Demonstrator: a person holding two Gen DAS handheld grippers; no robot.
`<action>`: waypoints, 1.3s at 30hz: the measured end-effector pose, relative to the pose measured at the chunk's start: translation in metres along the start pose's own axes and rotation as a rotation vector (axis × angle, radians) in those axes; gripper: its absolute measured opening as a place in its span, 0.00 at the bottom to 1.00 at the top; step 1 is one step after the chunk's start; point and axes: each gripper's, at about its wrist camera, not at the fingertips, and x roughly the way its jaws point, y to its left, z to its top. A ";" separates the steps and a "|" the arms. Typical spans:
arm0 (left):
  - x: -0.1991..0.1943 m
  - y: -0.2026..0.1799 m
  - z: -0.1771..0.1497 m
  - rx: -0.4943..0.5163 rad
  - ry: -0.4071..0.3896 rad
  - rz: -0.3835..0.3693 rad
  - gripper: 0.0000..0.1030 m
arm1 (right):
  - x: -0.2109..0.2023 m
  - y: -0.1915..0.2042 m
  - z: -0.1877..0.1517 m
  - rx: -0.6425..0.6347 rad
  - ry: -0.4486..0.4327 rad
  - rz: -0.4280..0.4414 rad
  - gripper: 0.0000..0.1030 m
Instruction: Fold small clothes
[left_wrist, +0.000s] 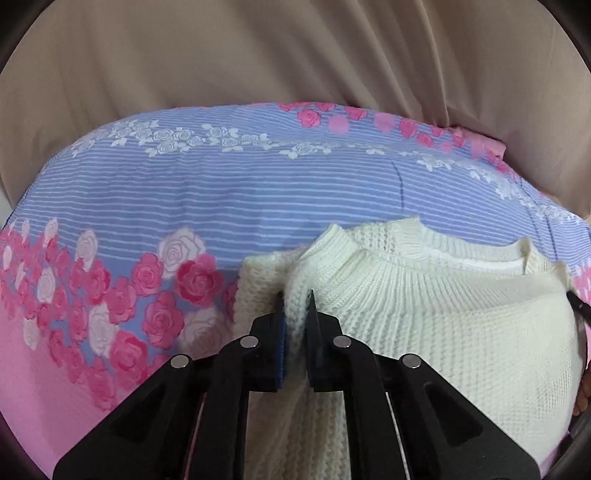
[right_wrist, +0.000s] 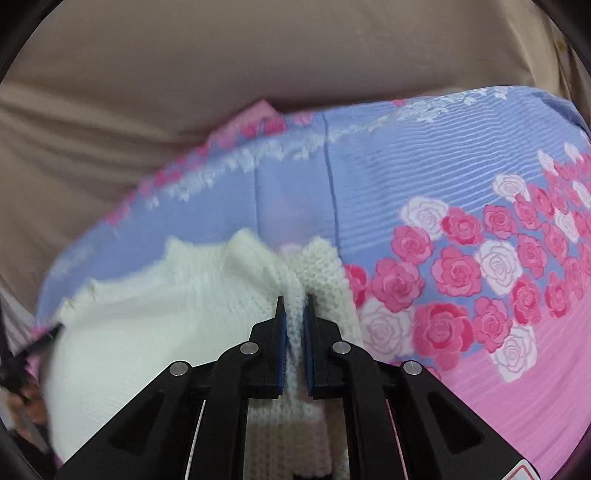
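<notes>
Sweater (left_wrist: 424, 317) chunky cream knit; bedsheet (left_wrist: 184, 192) smooth printed cloth; tongs (left_wrist: 295, 306) matt black plastic.

A bed sheet (left_wrist: 229, 192) covers the surface across both views, blue with thin white stripes, a band of small white flowers along its far edge and clusters of pink and white roses (right_wrist: 458, 266) nearer the camera, turning plain pink with fine stripes at the near side. Behind it hangs a beige cloth (left_wrist: 221, 55) with soft folds and creases, filling the whole upper part of each view. The light is soft and even, without hard shadows.
</notes>
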 end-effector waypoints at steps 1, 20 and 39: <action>-0.003 -0.003 0.001 0.015 -0.001 0.007 0.09 | -0.012 0.001 0.003 0.009 -0.024 0.003 0.07; -0.100 -0.033 -0.144 0.068 0.065 -0.042 0.31 | -0.073 0.144 -0.169 -0.474 0.105 0.031 0.07; -0.093 -0.090 -0.063 0.120 0.014 -0.115 0.37 | -0.051 0.175 -0.109 -0.436 0.133 0.249 0.13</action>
